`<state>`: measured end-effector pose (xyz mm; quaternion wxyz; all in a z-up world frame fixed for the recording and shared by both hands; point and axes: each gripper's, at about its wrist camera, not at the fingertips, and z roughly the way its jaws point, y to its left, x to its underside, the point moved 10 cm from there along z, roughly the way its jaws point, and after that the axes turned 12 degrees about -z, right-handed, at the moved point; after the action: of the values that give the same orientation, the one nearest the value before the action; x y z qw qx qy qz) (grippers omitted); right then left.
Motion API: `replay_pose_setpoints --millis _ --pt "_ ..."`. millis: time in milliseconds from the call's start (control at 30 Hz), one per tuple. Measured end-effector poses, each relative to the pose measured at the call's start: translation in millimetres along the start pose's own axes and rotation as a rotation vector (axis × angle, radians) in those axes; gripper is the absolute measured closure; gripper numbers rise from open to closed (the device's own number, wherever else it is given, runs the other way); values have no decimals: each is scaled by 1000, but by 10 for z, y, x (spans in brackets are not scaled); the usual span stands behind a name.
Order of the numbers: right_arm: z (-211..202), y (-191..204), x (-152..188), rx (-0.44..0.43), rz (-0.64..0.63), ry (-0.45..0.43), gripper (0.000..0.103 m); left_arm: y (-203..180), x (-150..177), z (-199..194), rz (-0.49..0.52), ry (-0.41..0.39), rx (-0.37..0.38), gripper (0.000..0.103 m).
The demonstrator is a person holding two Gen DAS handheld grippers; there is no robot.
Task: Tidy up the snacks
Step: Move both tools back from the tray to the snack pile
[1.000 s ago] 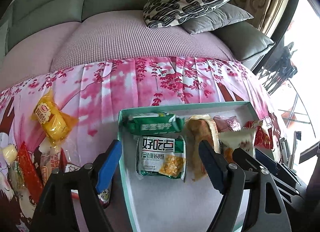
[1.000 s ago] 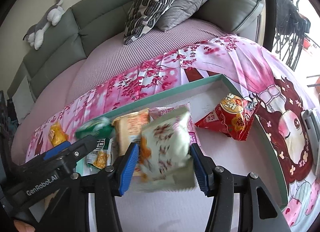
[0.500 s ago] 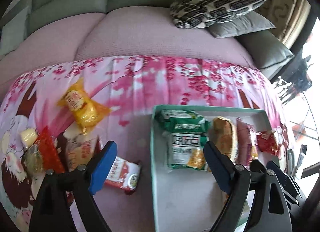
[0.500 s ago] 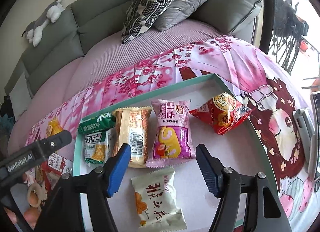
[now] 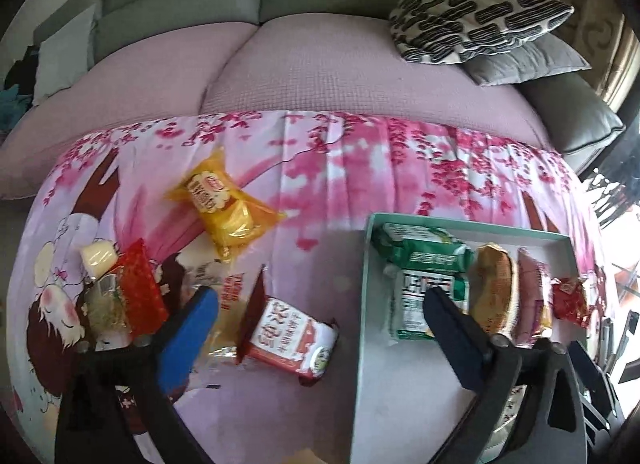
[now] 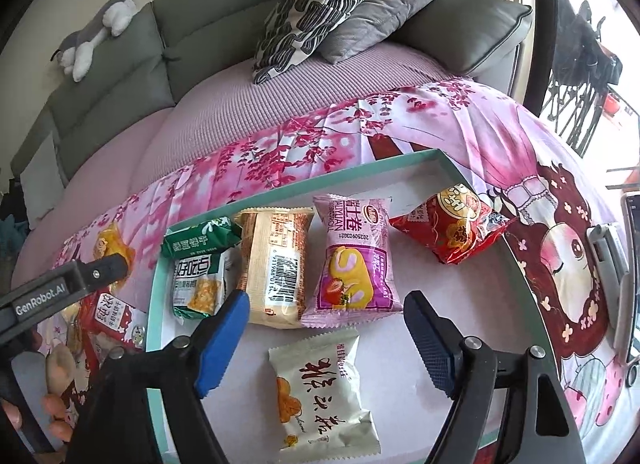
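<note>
Surface: a pink blossom-print cloth [image 5: 360, 167] is spread over a cushioned seat, with a teal-rimmed tray [image 6: 320, 179] laid on it.
Left gripper [image 5: 316, 324]: it is held over the cloth beside the tray's left wall; its jaws are opening and nothing is pressed between them. A red-and-white packet [image 5: 292, 338] is seen on the cloth in the gap, clear of both pads.
Right gripper [image 6: 326, 324]: it is held over the tray's near part; its jaws are opening and nothing is gripped. A cream packet [image 6: 320, 392] is seen flat on the tray floor below the gap, untouched by either pad.
Tray, far row, left to right: a green packet [image 6: 200, 238] is lapped over a green-and-white packet [image 6: 198, 288] at the far-left corner; next to them a beige packet [image 6: 276, 264] and a pink roll-cake packet [image 6: 352, 260] are laid side by side, touching; a red packet [image 6: 450, 225] is set apart by the right wall.
Cloth, left of the tray: a yellow packet [image 5: 224, 205] is laid towards the far edge, and a heap of small snacks [image 5: 120, 288] is gathered by the left edge.
Person: fingers [image 6: 52, 416] are seen at the lower left of the right wrist view.
</note>
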<state>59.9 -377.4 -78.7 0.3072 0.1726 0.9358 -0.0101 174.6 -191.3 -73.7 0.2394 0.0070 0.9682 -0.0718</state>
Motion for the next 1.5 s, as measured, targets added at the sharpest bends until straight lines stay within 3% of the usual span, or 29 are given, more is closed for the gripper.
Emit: replay_pose_setpoints --millis 33,67,733,1167,1500 --pt "0 -1 -2 1 1 -2 4 19 -6 1 -4 -3 -6 1" --pt "-6 -7 -11 4 2 -9 0 37 -10 -2 -9 -6 -10 0" --pt "-54 81 10 -17 -16 -10 0 148 27 -88 -22 -18 4 1" --pt "-112 382 45 -60 -70 -11 0 477 81 -152 -108 -15 23 1" --pt "-139 774 47 -124 -124 -14 0 1127 91 -213 -213 -4 -86 1"
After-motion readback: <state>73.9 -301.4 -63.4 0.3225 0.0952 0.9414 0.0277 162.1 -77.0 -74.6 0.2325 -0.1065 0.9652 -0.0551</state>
